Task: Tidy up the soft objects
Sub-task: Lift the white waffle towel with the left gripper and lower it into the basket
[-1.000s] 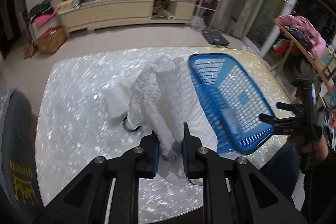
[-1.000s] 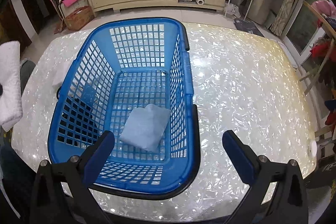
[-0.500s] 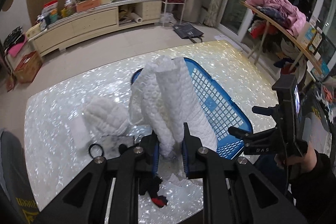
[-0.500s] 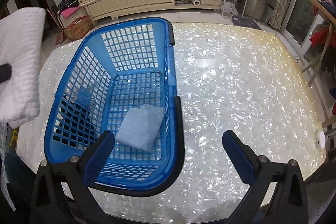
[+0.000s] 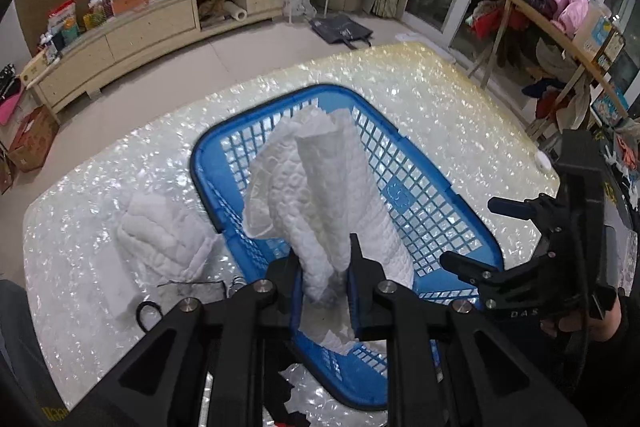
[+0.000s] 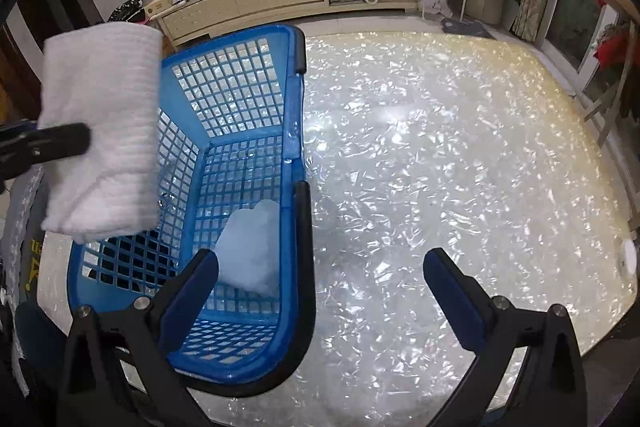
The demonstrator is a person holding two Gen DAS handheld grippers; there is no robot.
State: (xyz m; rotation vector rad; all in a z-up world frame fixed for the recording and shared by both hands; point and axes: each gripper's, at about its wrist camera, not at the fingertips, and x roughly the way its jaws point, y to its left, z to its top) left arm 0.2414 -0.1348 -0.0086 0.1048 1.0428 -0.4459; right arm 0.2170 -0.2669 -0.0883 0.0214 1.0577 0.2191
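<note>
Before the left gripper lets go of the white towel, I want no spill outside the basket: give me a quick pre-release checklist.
1. Left gripper clamped on the white towel: ok.
2. Towel hangs over the blue basket, as the right wrist view shows: ok.
3. Whole towel inside the rim line: cannot tell; its lower end is hidden.
4. Room inside: ok; only a light blue cloth lies on the floor.
5. Right gripper open, holding nothing, straddling the basket's right wall: not ok, best pulled back.
</note>
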